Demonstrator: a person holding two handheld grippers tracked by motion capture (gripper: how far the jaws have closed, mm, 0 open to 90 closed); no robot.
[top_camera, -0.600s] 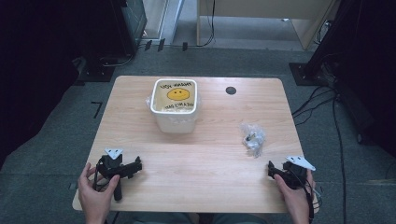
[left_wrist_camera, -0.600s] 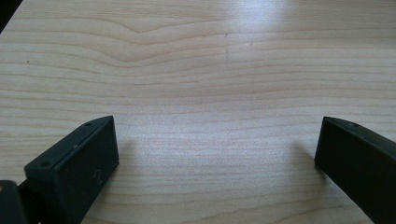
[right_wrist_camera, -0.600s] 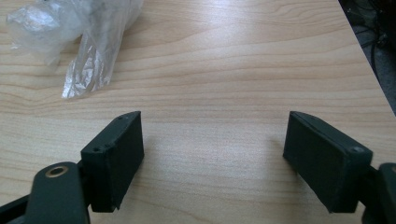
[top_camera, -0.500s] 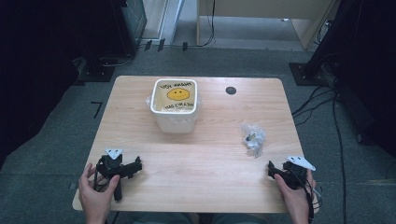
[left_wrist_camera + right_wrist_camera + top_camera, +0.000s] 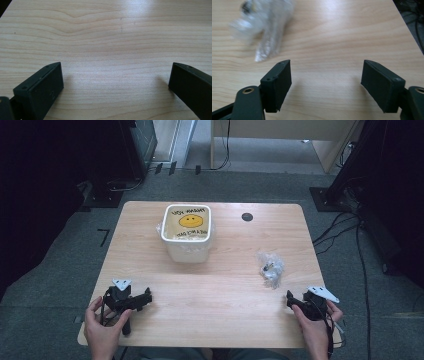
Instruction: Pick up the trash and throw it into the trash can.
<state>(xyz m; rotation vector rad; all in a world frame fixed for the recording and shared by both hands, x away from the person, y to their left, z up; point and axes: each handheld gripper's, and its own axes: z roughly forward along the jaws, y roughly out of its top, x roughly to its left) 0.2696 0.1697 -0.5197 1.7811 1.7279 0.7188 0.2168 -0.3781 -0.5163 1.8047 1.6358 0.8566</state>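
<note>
A white square tub [image 5: 187, 232] with a yellow smiley face and a plastic liner stands at the table's far middle. A crumpled clear plastic bag [image 5: 270, 267] with small dark bits inside lies on the right side; the right gripper view has this bag [image 5: 263, 27] blurred at its upper left. My left gripper [image 5: 146, 298] rests near the front left corner, jaws wide apart [image 5: 115, 75] over bare wood. My right gripper [image 5: 290, 299] sits near the front right edge, open [image 5: 325, 80], a short way in front of the bag with nothing between its fingers.
The light wooden table [image 5: 220, 290] has a small dark round hole [image 5: 247, 216] near its far edge. Cables and dark equipment stand on the grey floor around it. A wide stretch of wood lies between the two grippers.
</note>
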